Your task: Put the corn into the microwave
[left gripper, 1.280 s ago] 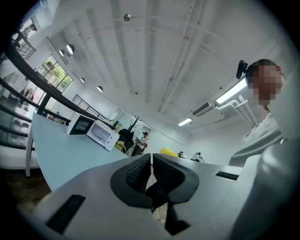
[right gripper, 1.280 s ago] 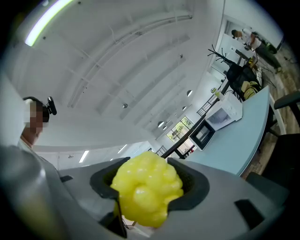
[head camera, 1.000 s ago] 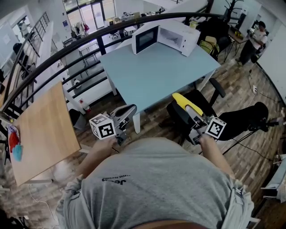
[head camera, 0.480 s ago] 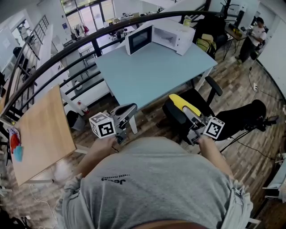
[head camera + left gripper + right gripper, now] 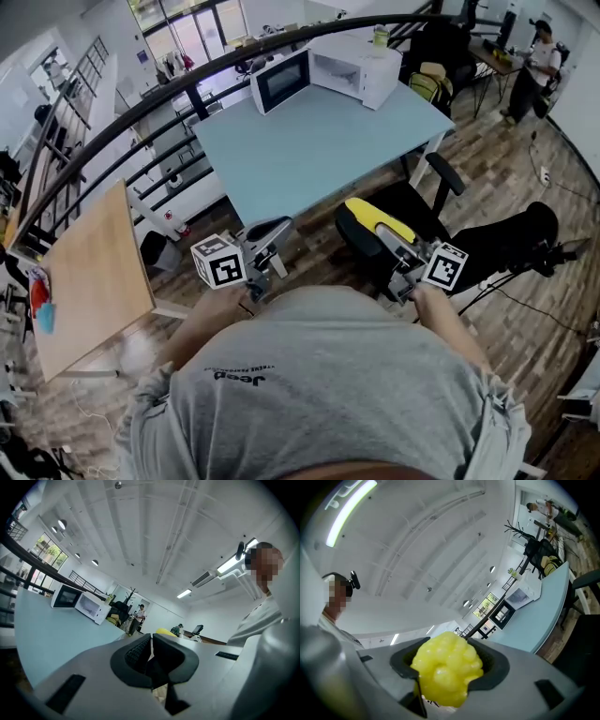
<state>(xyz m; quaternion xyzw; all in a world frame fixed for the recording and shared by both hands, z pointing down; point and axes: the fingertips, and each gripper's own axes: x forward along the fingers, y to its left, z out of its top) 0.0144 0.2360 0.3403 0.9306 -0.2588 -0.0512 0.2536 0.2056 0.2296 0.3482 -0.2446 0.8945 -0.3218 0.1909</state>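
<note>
- The step in hand, as I judge it, is the approach to the microwave (image 5: 352, 67). It is sitting at the far end of the blue counter (image 5: 309, 155), with its door (image 5: 279, 82) hanging open to the left.
- The corn (image 5: 367, 212) is well apart from the microwave, out over a black office chair (image 5: 422, 197) that is standing against the counter's near side.
- To do this well, the person should be steering round that chair and keeping the cob level. The cob should be going into the opening end first, clear of the door edge. The grip should be holding until the cob is resting on the oven floor.
- The right gripper (image 5: 392, 236) is holding its jaws spread wide and clamping the corn. In the right gripper view the yellow kernelled end is filling the gap between the dark pads and projecting past them.
- The left gripper (image 5: 270, 231) is keeping its jaws pressed together with nothing between them. It is pointing across the counter and touching nothing, so it is free to steady the door.
</note>
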